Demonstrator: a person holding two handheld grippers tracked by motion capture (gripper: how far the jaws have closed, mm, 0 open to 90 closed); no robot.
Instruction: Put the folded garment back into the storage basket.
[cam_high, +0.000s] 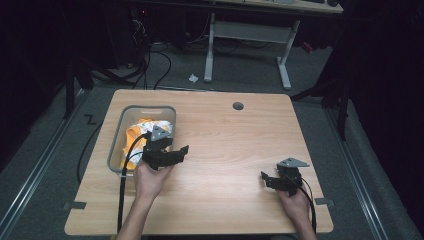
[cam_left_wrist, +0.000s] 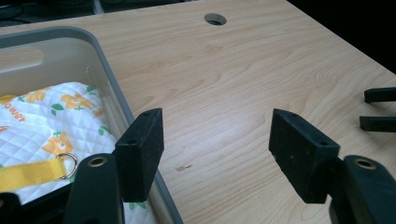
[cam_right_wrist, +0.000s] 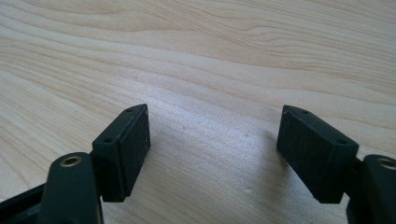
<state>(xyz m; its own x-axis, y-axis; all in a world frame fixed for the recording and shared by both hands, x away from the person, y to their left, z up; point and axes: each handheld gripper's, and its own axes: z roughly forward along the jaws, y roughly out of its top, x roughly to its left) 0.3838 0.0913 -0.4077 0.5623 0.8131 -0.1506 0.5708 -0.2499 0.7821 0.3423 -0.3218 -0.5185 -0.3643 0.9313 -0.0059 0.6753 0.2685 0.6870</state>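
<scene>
A grey plastic bin stands on the left of the wooden table. In it lies a white quilted cloth item printed with orange flowers, with a yellow strap ending in a metal ring. My left gripper hovers at the bin's right rim, its jaws open and empty; one pad overlaps the rim and the other is over bare wood. My right gripper rests low near the front right of the table, open, with only wood between its pads.
A round cable hole sits near the table's far edge. The right gripper's jaw tips show at the right edge of the left gripper view. Beyond the table stand a white desk frame and floor cables.
</scene>
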